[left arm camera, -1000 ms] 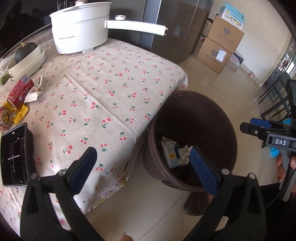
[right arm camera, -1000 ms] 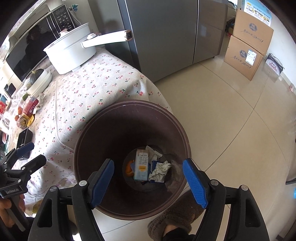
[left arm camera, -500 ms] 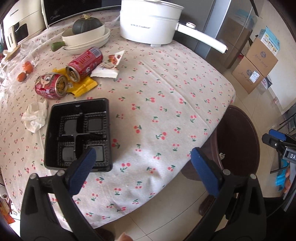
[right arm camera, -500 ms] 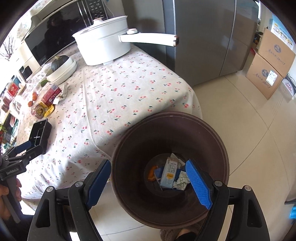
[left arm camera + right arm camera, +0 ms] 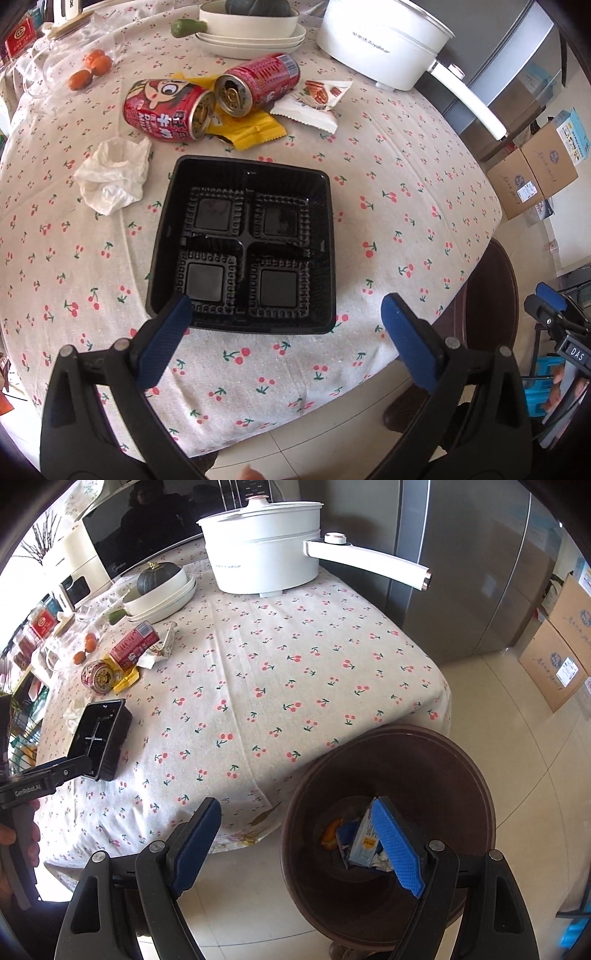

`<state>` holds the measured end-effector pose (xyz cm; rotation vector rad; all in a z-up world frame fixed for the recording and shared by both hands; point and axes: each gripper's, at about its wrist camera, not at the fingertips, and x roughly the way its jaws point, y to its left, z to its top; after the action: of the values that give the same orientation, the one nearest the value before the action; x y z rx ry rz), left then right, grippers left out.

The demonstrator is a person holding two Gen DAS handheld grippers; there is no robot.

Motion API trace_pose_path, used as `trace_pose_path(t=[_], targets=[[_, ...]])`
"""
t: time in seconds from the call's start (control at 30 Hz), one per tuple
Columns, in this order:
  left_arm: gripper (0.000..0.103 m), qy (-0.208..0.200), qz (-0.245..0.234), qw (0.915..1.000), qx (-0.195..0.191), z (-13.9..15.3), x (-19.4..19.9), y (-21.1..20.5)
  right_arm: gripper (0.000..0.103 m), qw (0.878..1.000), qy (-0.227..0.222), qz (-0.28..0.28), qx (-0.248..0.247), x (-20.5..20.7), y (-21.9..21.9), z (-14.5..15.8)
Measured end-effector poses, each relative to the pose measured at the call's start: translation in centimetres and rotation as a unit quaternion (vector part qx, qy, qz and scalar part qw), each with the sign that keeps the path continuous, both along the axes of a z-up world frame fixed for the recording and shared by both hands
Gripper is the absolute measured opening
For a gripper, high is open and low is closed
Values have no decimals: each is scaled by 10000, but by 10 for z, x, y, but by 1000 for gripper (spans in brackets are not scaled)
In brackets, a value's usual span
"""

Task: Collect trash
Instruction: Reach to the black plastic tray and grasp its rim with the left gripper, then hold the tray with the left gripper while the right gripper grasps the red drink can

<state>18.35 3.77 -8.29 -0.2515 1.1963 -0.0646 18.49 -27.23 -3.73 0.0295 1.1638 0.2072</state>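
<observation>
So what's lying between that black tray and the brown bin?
Only bare cherry-print tablecloth lies between the black tray and the brown bin; the right wrist view shows it best.

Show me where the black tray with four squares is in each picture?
Left wrist view: the black tray lies in the middle, just beyond the open left gripper.
Right wrist view: the same tray sits small at the left edge, on the tablecloth.
Shared landmark: the white pot at the table's far end.
</observation>
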Motion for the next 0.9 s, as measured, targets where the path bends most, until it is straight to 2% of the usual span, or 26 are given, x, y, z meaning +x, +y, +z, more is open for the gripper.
trace_pose_path(t=[0.1, 0.23, 0.3, 0.5, 0.73, 0.9], targets=[[90, -1, -10, 10000, -78, -3, 3, -1, 85, 10000, -10, 52, -50, 1, 6, 0], [76, 72, -148, 9998, 71, -12, 9, -11, 85, 10000, 7, 60, -69, 2, 9, -2], [64, 105, -178, 9997, 149, -17, 11, -13, 85, 10000, 19, 43, -79, 3, 8, -3], [63, -67, -187, 9994, 298, -11, 10, -11, 85, 10000, 51, -49, -47, 5, 8, -3], [62, -635, -237, 9974, 224, 30, -14, 10, 85, 9999, 2, -48, 115, 15, 28, 1], [62, -1001, -133, 9943, 333, 55, -30, 40, 85, 9999, 3, 95, 104, 26, 61, -1]])
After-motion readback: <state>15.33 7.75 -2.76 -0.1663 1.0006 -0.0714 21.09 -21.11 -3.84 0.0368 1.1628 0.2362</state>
